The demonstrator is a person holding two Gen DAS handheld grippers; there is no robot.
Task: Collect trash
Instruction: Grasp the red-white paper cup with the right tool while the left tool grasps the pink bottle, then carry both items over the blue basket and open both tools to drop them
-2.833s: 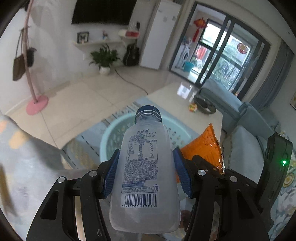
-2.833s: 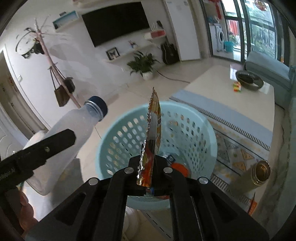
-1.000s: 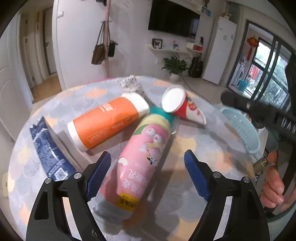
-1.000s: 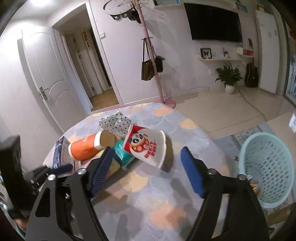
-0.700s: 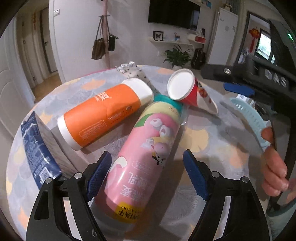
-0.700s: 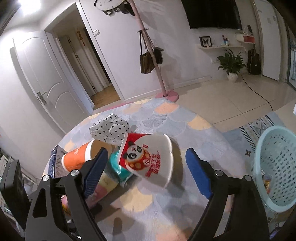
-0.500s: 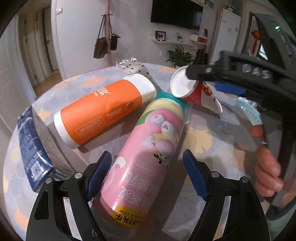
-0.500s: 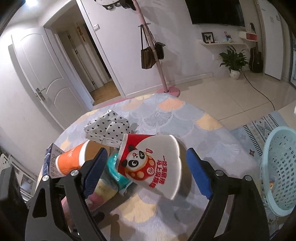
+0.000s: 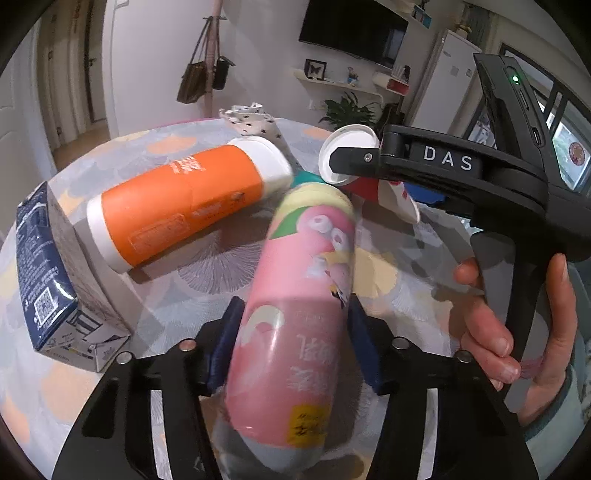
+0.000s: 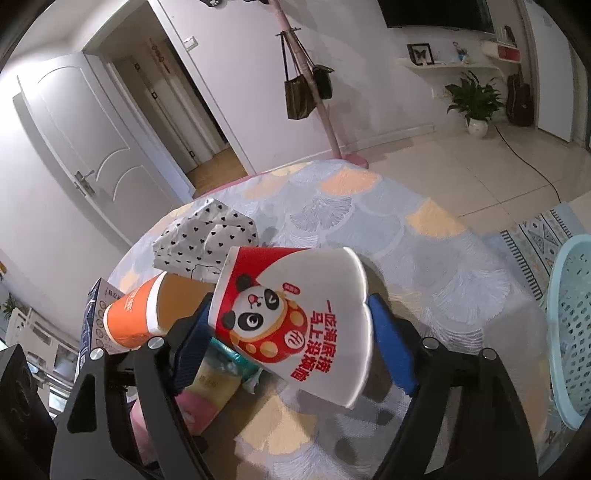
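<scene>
Here the pink bottle (image 9: 299,314) lies between the closing left jaws (pads touching it); right jaws straddle the paper cup (image 10: 295,321), apart

A home living room: a wall-mounted television (image 9: 354,31) at one o'clock, a coat stand with handbags (image 10: 306,88) at twelve, a potted plant (image 10: 474,101), white interior door (image 10: 92,147) at ten.

Pink bottle (image 9: 295,314) and panda cup (image 10: 295,317), both lying sideways

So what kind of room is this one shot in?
Most likely a home living room: a wall-mounted TV, a coat stand hung with bags, a potted plant on the tiled floor.
</scene>
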